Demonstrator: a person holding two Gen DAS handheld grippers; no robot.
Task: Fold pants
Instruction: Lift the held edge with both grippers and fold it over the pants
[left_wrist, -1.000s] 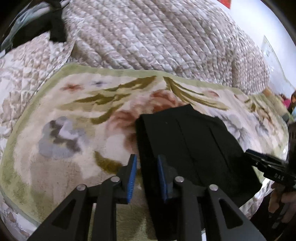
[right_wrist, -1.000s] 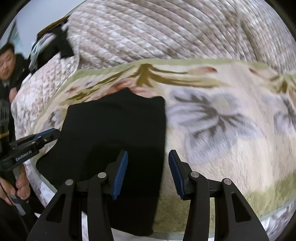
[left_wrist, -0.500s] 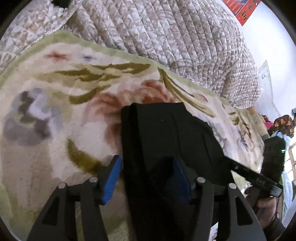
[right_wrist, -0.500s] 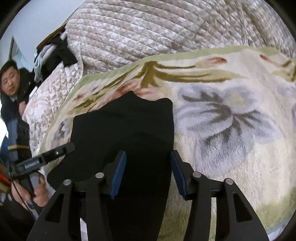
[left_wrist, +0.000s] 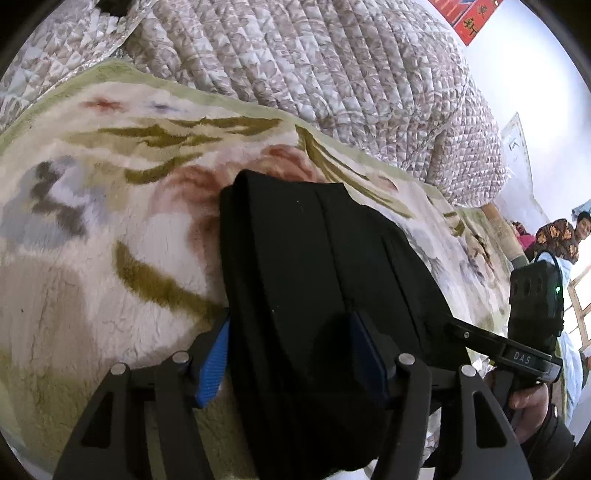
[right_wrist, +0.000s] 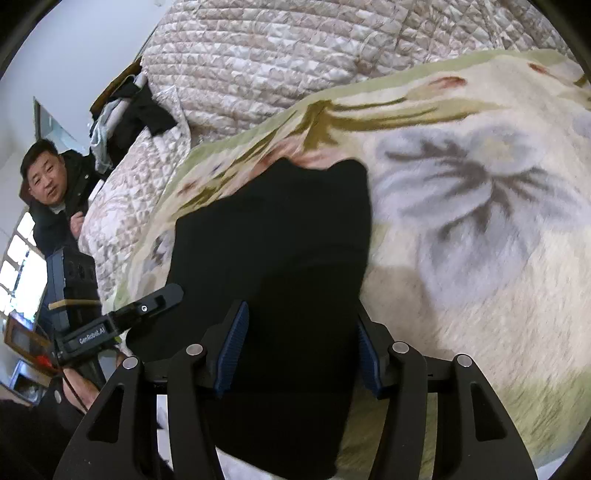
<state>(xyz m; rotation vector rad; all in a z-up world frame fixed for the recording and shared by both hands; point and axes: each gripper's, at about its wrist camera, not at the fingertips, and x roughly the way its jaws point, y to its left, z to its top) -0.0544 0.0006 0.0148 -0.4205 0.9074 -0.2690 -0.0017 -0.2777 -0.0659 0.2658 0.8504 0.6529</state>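
Observation:
The black pants (left_wrist: 314, 251) lie folded into a thick stack on a floral fleece blanket (left_wrist: 92, 240). My left gripper (left_wrist: 291, 360) straddles the stack's near left edge. Its jaws are opening, with one blue pad (left_wrist: 214, 365) at the outer fold and the other over the cloth. In the right wrist view the pants (right_wrist: 280, 229) run up from my right gripper (right_wrist: 299, 354). Its jaws are opening too, and the near right part of the stack lies between the pads without being pinched. Each gripper shows in the other's view, the right gripper (left_wrist: 506, 350) and the left gripper (right_wrist: 122, 325).
A quilted beige bedspread (left_wrist: 314, 62) is bunched behind the blanket. Dark clothes (right_wrist: 136, 107) are heaped at the far left of the bed. One person (right_wrist: 48, 192) stands left of the bed, and other people (left_wrist: 569, 229) are at the far right. The bed's front edge is just below the grippers.
Both grippers have come down closer over the near end of the pants. The left jaws widened from narrow to straddling the left fold. The right jaws widened a little.

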